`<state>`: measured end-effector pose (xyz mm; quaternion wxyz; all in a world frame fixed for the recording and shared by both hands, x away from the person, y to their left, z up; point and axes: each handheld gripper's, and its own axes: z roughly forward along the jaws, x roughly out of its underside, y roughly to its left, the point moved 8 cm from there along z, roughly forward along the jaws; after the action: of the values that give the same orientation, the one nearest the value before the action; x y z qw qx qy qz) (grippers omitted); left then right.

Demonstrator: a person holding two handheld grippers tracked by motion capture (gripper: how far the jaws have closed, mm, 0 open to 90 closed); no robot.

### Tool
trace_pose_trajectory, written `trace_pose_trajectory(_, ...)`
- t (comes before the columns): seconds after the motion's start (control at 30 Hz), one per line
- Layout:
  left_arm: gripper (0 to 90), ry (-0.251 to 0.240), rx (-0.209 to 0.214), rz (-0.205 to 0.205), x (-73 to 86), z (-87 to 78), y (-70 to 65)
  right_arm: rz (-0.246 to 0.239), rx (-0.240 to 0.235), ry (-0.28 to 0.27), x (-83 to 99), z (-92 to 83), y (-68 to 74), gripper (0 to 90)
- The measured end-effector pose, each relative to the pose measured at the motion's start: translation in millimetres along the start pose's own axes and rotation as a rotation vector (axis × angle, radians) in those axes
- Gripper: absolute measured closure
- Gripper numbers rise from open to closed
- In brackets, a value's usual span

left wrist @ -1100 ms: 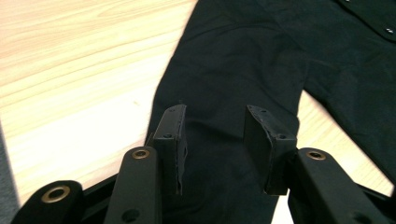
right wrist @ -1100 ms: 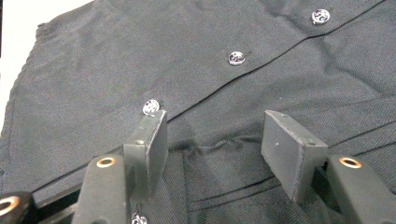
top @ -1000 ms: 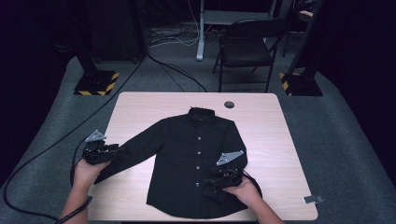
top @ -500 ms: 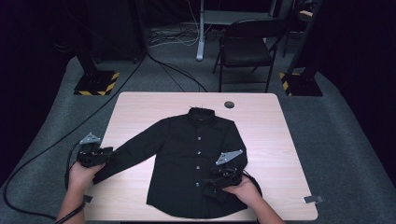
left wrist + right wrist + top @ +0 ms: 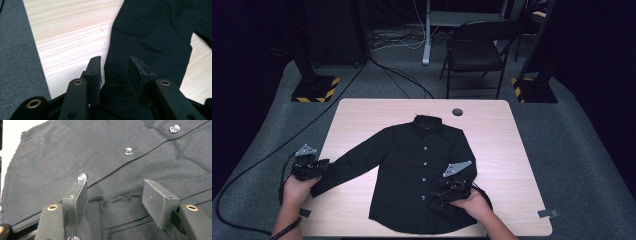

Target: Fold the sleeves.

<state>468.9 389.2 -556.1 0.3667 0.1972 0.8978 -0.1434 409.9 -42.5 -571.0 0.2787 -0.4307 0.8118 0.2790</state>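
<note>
A black button-up shirt lies face up on the light wooden table, collar toward the far edge, hem near my edge, buttons running down the middle.

My left gripper sits at the table's left edge, at the cuff end of the long sleeve that stretches out diagonally from the shirt's shoulder. In the left gripper view my two black jaws stand apart with the sleeve cloth running up between them; there is a gap between the left pad and the fabric edge, so I am around the cuff rather than pinching it. The fabric right at the pads is dark on dark, so I may be brushing it on the right side; I cannot tell for sure.

My right gripper rests over the lower right part of the shirt, close to the hem. In the right gripper view my jaws are spread wide, with a small raised fold of cloth lying between them. Neither pad presses on it. One button sits just by the tip of my left jaw, and two more buttons run along the placket beyond.
</note>
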Motion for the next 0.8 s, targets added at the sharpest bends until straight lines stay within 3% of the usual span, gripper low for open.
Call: trace_pose_trajectory(0.8,67.4,0.062,-0.004,-0.014,12.4,8.4,5.5,-0.002,-0.003,-0.004,0.2,-0.1,-0.3,37.2)
